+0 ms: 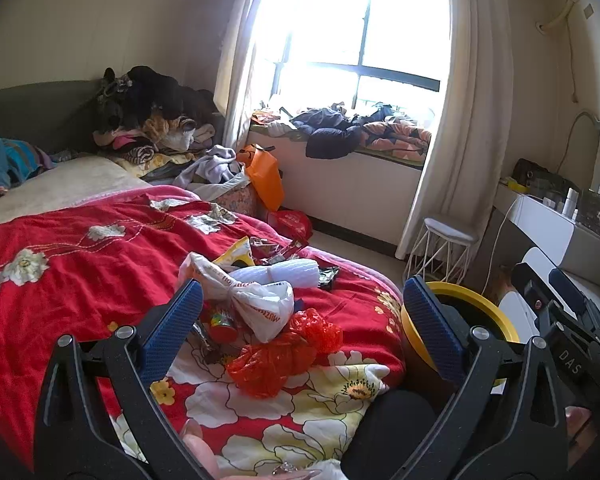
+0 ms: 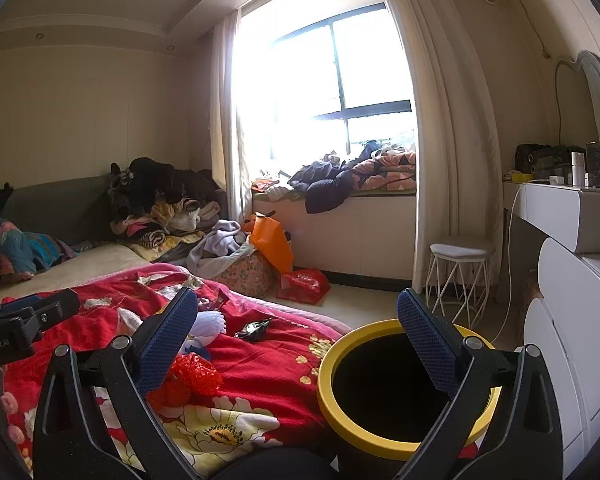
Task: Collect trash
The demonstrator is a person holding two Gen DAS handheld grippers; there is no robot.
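A heap of trash is seen on the red floral bedspread (image 1: 80,264): a crumpled red plastic bag (image 1: 278,354), a knotted white plastic bag (image 1: 260,304) touching it, a white corrugated roll (image 1: 288,272) behind that, a small red tin (image 1: 220,322), and dark foil wrappers (image 1: 328,276) at the far edge. The left claw (image 1: 300,320) is held wide open above this heap, with nothing gripped and nothing touched. The right claw (image 2: 298,334) is likewise spread wide and empty, its right finger over the bin. The yellow-rimmed bin (image 2: 380,436) stands just beside the bed's edge; its inside is dark, and its contents cannot be told. Beyond, a white wire stool (image 2: 460,272), an orange bag (image 2: 272,240) and a window seat strewn with clothes (image 2: 340,184) are seen.
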